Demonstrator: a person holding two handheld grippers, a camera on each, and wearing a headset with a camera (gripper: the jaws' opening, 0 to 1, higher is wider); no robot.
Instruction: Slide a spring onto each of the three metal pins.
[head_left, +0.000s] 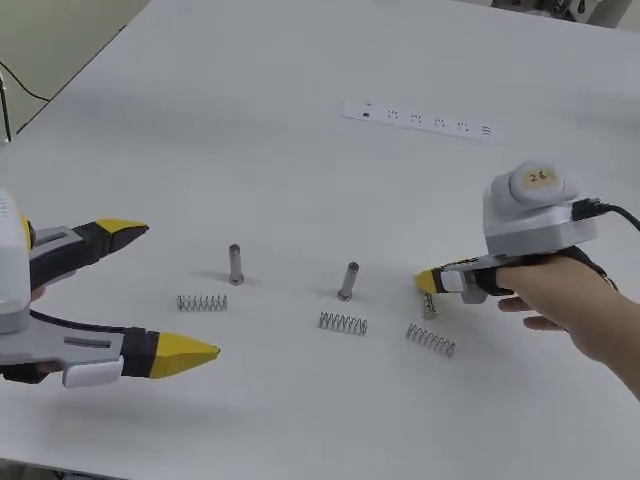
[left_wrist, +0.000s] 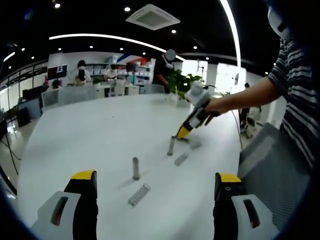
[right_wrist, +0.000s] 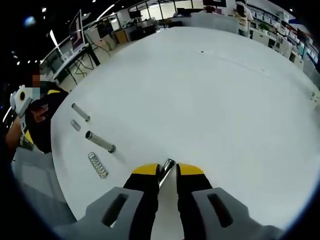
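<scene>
Pinching one pin (right_wrist: 167, 166) in the nearly closed right claw (head_left: 428, 283), at the surface (head_left: 300, 170). Holding the left claw (head_left: 170, 290) wide open, empty. Leaving two more pins (head_left: 235, 264) standing and three springs (head_left: 202, 302) lying alongside.

Left gripper (head_left: 180, 290) spread wide; right gripper (right_wrist: 167, 174) clamps pin (right_wrist: 168, 163).

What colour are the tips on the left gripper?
Yellow, over black, on the left gripper; clearest in the head view.
</scene>
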